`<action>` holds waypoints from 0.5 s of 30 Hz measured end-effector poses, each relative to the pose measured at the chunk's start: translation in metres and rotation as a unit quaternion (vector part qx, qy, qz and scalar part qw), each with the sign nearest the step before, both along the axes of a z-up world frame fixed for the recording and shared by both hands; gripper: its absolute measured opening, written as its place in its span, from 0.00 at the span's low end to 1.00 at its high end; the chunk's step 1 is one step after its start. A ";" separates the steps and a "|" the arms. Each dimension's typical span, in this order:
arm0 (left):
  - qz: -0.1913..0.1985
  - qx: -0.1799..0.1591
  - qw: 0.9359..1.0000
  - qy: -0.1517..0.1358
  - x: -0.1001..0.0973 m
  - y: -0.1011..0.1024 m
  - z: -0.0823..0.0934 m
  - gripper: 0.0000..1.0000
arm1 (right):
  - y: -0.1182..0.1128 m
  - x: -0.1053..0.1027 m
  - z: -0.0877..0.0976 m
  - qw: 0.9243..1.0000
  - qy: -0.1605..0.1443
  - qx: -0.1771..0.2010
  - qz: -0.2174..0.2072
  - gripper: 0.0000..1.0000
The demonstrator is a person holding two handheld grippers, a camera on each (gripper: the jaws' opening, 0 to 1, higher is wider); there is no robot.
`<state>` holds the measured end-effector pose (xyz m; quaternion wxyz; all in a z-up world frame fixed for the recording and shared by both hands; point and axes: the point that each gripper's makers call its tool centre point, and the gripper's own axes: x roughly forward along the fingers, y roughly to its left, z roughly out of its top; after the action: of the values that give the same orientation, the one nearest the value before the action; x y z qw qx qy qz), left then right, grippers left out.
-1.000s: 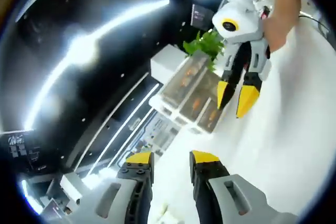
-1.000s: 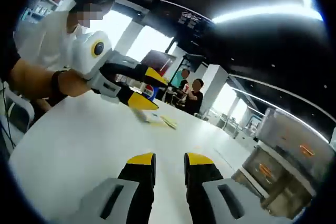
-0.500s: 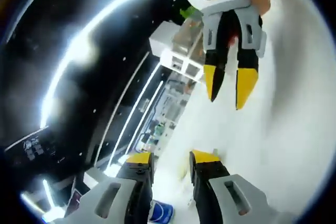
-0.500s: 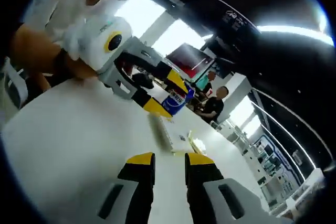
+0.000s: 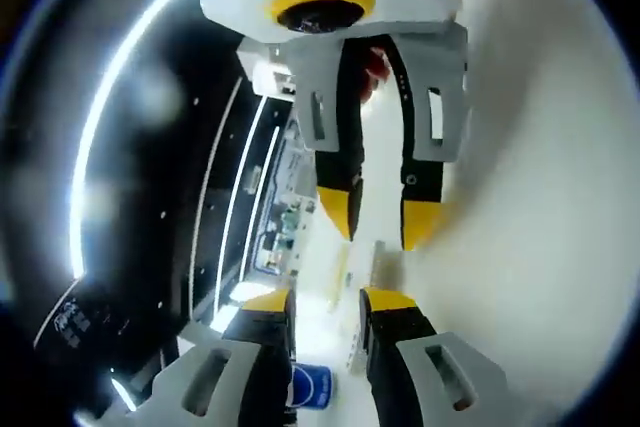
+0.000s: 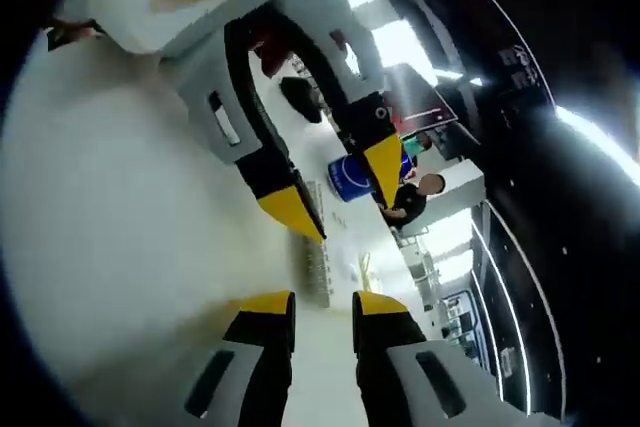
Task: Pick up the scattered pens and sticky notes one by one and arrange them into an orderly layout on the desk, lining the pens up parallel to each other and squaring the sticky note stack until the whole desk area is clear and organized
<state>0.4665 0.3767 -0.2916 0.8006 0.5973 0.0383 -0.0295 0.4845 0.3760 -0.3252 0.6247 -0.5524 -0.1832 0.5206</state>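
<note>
Pens (image 6: 318,269), blurred and pale, lie as a short row on the white desk (image 6: 110,227) just above the right gripper (image 6: 322,305), at 12 o'clock from its yellow tips in the right gripper view; single pens cannot be told apart. A small yellowish patch near them at 1 o'clock (image 6: 366,269) may be the sticky notes, though this is uncertain. In the left gripper view, pale streaks on the desk between the two grippers (image 5: 347,272) are likely the same items. A blue can (image 6: 350,177) stands beyond the pens at 12 o'clock.

The right gripper's jaws stand slightly parted with nothing between them. The left gripper (image 5: 327,299) likewise shows a narrow gap and holds nothing; seen in the right gripper view at 11 o'clock (image 6: 335,187), its tips hang spread just above the pens.

Handling, as judged: a pen is light, stiff and smooth, apt to roll or slip on the bare desk. A grip across the barrel near its middle, jaws square to its length, should keep it from pivoting. Sticky notes are soft and thin; pinching the stack by its bound edge should prevent sheets fanning apart.
</note>
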 end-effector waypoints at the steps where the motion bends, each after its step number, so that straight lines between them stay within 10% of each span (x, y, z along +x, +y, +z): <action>1: 0.001 0.000 1.000 0.001 0.000 0.000 0.000 0.27 | 0.003 0.001 -0.001 1.000 -0.008 -0.003 0.000 0.24; 15: 0.005 0.033 0.999 0.029 0.006 0.002 -0.014 0.26 | 0.015 0.014 -0.010 0.999 -0.046 -0.017 -0.016 0.13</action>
<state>0.4723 0.3790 -0.3055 0.7792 0.6219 0.0654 -0.0413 0.4983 0.3911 -0.3353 0.6146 -0.5888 -0.1943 0.4877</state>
